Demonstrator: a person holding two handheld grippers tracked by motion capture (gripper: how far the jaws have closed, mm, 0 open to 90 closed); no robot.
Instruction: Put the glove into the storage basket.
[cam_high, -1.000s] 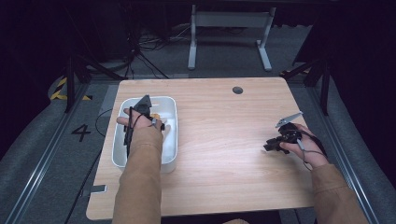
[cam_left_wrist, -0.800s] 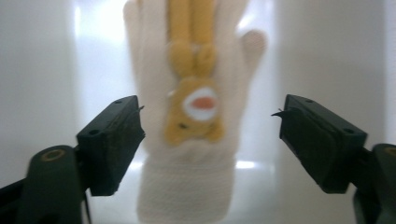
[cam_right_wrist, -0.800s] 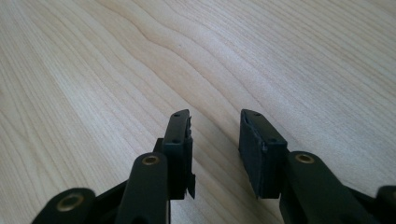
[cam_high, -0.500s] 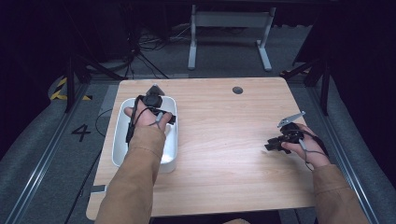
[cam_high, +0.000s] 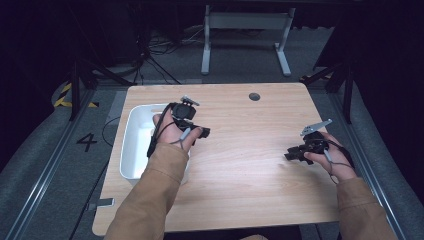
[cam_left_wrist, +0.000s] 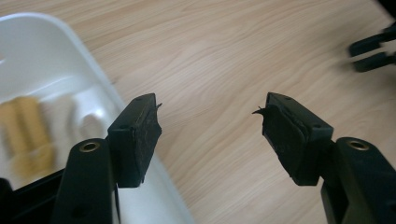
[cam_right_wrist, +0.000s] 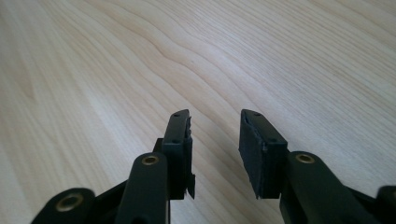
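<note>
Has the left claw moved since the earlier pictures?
Yes. The left claw has moved from above the white tray to the right, past its right rim, over the table. Its jaws have been closing on nothing.

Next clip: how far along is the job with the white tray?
Done: pale and tan roll-shaped pieces lie in the white tray. In hand: nothing; the left hand-held gripper, jaws just closing with nothing between them, is over the tray's edge and the right hand-held gripper is open. Left: nothing visible on the table.
</note>
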